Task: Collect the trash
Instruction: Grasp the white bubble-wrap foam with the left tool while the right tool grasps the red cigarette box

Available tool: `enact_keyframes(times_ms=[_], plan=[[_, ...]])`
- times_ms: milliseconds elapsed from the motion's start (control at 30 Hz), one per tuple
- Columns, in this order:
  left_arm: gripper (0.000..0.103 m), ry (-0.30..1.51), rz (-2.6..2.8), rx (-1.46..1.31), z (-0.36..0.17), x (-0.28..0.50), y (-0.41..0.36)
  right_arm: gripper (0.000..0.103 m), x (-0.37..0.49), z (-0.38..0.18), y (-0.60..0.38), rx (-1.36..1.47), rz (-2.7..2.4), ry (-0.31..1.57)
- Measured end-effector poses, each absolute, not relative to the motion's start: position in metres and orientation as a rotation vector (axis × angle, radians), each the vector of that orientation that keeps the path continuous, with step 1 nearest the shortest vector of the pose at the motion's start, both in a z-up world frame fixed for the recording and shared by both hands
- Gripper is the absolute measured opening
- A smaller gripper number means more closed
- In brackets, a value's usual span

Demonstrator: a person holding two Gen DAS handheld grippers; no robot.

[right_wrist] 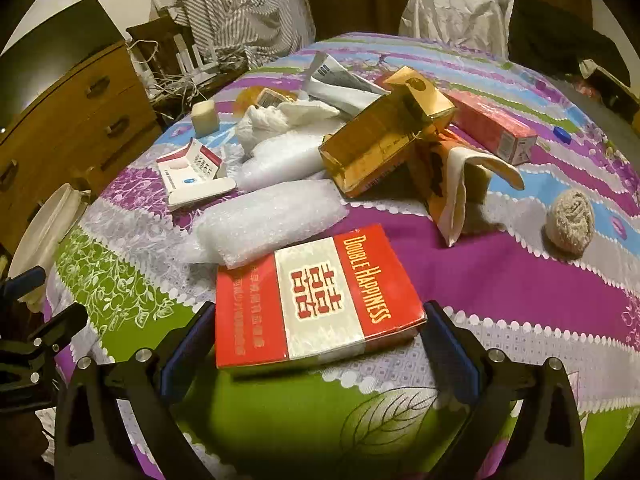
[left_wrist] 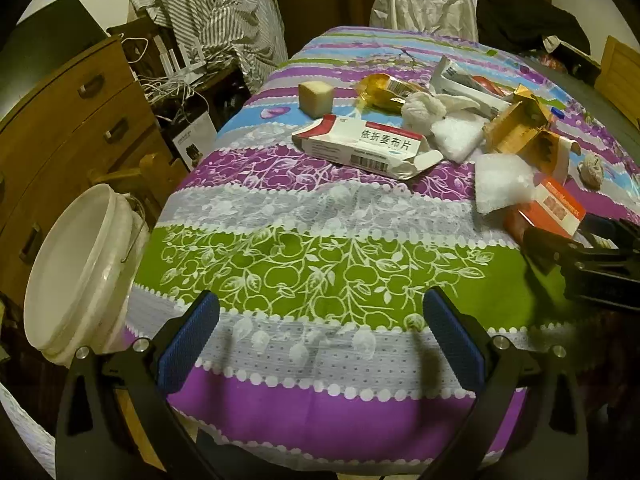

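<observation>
red carton [right_wrist: 320, 300] flat, long axis crosswise, between jaws

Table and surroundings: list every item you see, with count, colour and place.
Double Happiness box: 1, red and white, nearest, between the right fingers.
bubble wrap: 2 pieces, clear white, mid-table.
medicine box: 1, white and red, opened, left of centre.
gold cartons: 2, torn, centre.
pink box: 1, far right.
tissue wad: 1, white, centre.
yellow wrapper: 1, far side.
beige cube: 1, far left.
grey ball: 1, right.
bucket: 1, white, beside table's left edge.
left gripper: open, empty.
right gripper: open around box.
</observation>
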State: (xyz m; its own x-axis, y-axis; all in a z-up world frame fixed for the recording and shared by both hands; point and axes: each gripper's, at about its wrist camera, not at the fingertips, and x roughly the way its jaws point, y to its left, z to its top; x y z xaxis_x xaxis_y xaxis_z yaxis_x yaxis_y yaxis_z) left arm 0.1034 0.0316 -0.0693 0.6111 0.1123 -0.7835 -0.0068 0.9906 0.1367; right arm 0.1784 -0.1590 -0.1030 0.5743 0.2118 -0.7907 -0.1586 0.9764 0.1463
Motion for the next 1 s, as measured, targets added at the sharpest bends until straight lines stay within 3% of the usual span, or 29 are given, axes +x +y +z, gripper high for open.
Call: enact_keyframes(times_ms=[300, 633, 733, 833, 933, 1000], plan=[[0.098, 0.870, -0.131, 0.113, -0.053, 0.107, 0.002, 0.094, 0.111, -0.081, -0.210, 0.226, 0.165, 0.864], [0.098, 0.925, -0.478, -0.039, -0.057, 0.176, -0.053, 0.094, 0.055, -0.057, -0.272, 0.388, 0.087, 0.783], [0.092, 0.977, -0.482, -0.048, -0.070, 0.193, -0.063, 0.094, 0.053, -0.055, -0.274, 0.400, 0.102, 0.771], [0.079, 1.050, -0.497, -0.074, -0.084, 0.206, -0.067, 0.094, 0.053, -0.059, -0.274, 0.416, 0.113, 0.775], [0.053, 1.086, -0.518, -0.098, -0.092, 0.210, -0.070, 0.094, 0.054, -0.065, -0.274, 0.431, 0.119, 0.784], [0.050, 1.080, -0.525, -0.114, -0.093, 0.207, -0.066, 0.094, 0.055, -0.068, -0.273, 0.441, 0.124, 0.788]])
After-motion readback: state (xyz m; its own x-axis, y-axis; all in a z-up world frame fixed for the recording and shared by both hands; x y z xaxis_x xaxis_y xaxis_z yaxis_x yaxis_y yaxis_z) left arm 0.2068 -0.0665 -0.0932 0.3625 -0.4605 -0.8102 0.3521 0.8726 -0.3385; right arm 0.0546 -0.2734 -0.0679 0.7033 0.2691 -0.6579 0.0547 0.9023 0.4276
